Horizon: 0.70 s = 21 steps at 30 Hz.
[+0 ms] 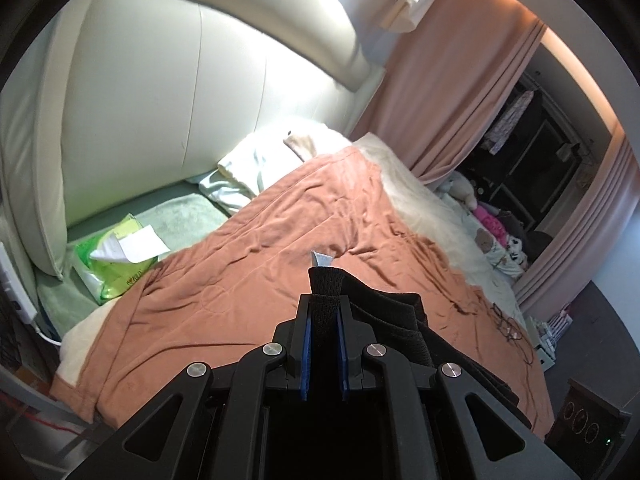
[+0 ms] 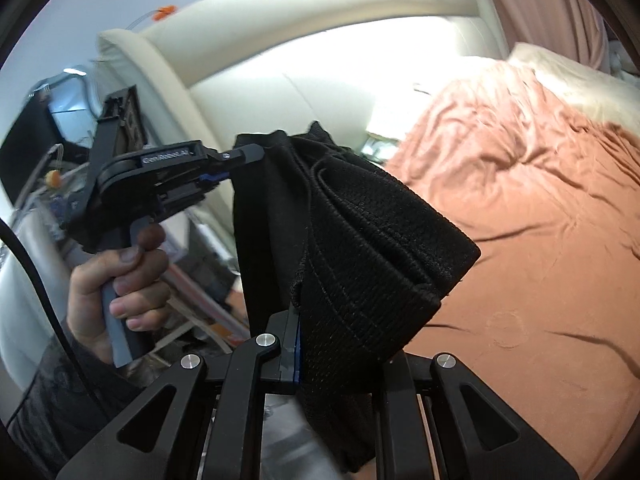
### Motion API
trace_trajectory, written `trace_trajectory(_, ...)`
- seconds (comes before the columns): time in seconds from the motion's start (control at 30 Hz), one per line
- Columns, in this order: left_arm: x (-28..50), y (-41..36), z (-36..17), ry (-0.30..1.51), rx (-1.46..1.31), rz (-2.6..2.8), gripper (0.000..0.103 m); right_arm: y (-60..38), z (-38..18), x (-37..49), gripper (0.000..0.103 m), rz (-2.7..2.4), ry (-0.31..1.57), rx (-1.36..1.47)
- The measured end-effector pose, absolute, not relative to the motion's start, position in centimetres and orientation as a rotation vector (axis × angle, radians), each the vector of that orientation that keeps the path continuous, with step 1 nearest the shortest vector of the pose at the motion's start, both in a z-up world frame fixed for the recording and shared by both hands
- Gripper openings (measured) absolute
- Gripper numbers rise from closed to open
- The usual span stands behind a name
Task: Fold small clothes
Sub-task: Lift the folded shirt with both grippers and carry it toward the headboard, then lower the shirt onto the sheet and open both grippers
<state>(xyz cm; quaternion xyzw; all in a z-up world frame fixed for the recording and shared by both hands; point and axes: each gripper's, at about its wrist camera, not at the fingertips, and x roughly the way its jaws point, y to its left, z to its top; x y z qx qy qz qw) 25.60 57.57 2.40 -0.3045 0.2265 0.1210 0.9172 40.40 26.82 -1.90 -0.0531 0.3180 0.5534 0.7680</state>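
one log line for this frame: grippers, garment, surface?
left gripper: shut on black knit garment | right gripper: shut on same | garment: held above rust-orange bedspread, not laid flat

Black ribbed-knit garment [image 2: 360, 248], bunched in folds – hanging above the bed, pinched at two edges

Left gripper [image 1: 324, 312] was clamped on the black garment [image 1: 400, 312], pointing down-forward, left hand [image 2: 116, 280] wrapped round its grip at the near left; right gripper [image 2: 340, 344] likewise pinched the cloth, jaws nearly closed.
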Motion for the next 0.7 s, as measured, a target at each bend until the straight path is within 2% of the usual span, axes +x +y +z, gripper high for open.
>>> trace_trajectory(0.37,34.9,59.5,-2.5,0.583,-0.609,0.309,0.011,29.0,-4.2,46.9,0.008,1.139,0.777,-0.091)
trace_trajectory(0.7,41.5,60.5,-7.6,0.681,-0.581,0.393,0.012,32.4,-8.5,51.0,0.008,1.053,0.877,-0.062)
